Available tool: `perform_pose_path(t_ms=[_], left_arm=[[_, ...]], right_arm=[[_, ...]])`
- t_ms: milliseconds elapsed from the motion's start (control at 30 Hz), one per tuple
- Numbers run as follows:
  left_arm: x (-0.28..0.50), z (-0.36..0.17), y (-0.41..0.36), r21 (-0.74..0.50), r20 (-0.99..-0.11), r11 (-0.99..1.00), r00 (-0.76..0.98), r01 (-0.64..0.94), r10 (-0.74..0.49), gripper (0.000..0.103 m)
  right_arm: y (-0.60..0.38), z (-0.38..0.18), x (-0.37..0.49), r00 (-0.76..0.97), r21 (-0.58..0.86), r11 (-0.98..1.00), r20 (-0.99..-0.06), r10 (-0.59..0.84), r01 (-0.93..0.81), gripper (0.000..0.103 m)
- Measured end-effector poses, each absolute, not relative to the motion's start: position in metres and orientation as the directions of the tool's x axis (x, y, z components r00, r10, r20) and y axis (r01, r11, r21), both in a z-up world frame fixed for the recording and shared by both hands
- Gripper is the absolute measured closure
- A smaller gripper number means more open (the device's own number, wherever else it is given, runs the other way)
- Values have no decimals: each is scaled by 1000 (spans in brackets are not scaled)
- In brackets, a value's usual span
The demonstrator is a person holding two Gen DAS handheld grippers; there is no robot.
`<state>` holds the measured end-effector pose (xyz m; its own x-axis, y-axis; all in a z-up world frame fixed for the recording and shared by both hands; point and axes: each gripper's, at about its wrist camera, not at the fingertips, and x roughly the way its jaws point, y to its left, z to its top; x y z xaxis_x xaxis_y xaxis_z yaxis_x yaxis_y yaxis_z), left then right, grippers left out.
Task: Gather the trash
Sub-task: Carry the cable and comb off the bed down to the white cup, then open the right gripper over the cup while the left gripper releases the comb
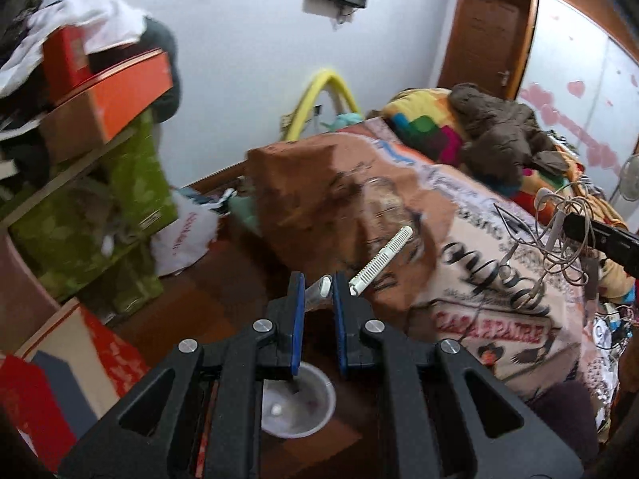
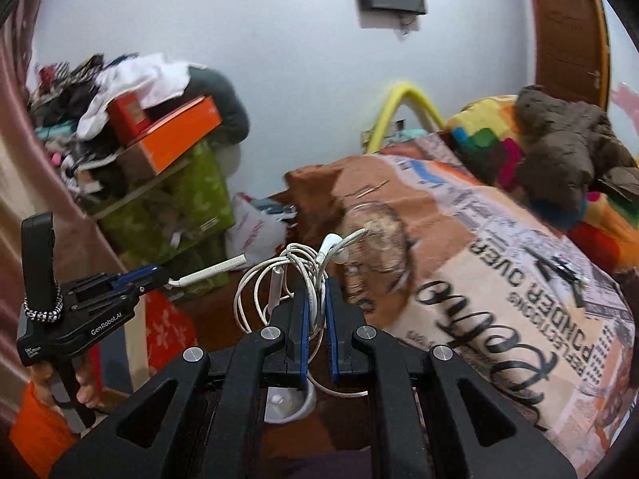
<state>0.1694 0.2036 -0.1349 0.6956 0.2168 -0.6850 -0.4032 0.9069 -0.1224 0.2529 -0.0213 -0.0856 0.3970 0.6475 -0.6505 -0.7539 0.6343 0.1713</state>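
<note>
- My left tool [image 1: 317,287] is clamped narrow on the handle of a white comb-like strip [image 1: 381,260].
- My right tool [image 2: 315,303] is closed on a tangle of white earphone cable [image 2: 279,275].
- Both items hang in the air over the floor, beside the bed [image 1: 459,239]; a white cup [image 1: 297,403] sits on the floor below.
- Risk: loose cable loops may snag on the tool and slide from the pads.
- Risk: the strip is pinched at one end only and may pivot out.
- Strip long axis runs up and to the right, away from the left tool, free end toward the bed.
</note>
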Motion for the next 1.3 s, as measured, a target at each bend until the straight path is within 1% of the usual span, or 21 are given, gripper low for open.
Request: perform_pose_path(t_ms=[200, 333, 467, 733, 933, 967, 1000, 1033, 1067, 1100, 1133, 1300], left_arm=[[137, -158, 232, -126, -715, 876, 655, -465, 244, 90], [119, -183, 247, -141, -742, 848, 621, -510, 250, 90], [108, -219, 260, -177, -789, 812, 574, -557, 221, 90], [100, -289, 281, -203, -865, 751, 474, -629, 163, 90], [111, -339, 289, -208, -909, 709, 401, -674, 116, 90], [113, -345, 290, -207, -912, 704, 394, -680, 112, 90], [117, -352, 291, -207, -918, 696, 383, -688, 106, 90], [121, -357, 292, -213, -919, 691, 382, -691, 98, 90], [125, -361, 292, -217, -920, 687, 380, -694, 93, 90], [129, -365, 291, -220, -922, 685, 378, -695, 88, 90], [133, -368, 290, -223, -922, 685, 378, -693, 82, 90], [152, -379, 284, -228, -926, 699, 372, -678, 58, 90]], right_arm=[[13, -107, 236, 315, 187, 586, -696, 646, -788, 96], [38, -134, 227, 226, 221, 553, -746, 627, -804, 96], [61, -168, 220, 156, 234, 534, -795, 586, -813, 96], [100, -240, 219, 44, 246, 538, -882, 469, -806, 96], [118, -284, 230, -64, 302, 564, -914, 402, -769, 95], [121, -290, 232, -80, 306, 566, -918, 388, -766, 93], [123, -293, 233, -89, 306, 567, -922, 378, -765, 88], [125, -296, 234, -97, 307, 569, -924, 369, -763, 79], [126, -298, 235, -109, 312, 569, -926, 362, -761, 73], [126, -299, 236, -112, 314, 570, -926, 360, -759, 65], [125, -300, 236, -103, 305, 574, -928, 357, -760, 61], [121, -296, 240, -57, 255, 570, -938, 343, -781, 60]])
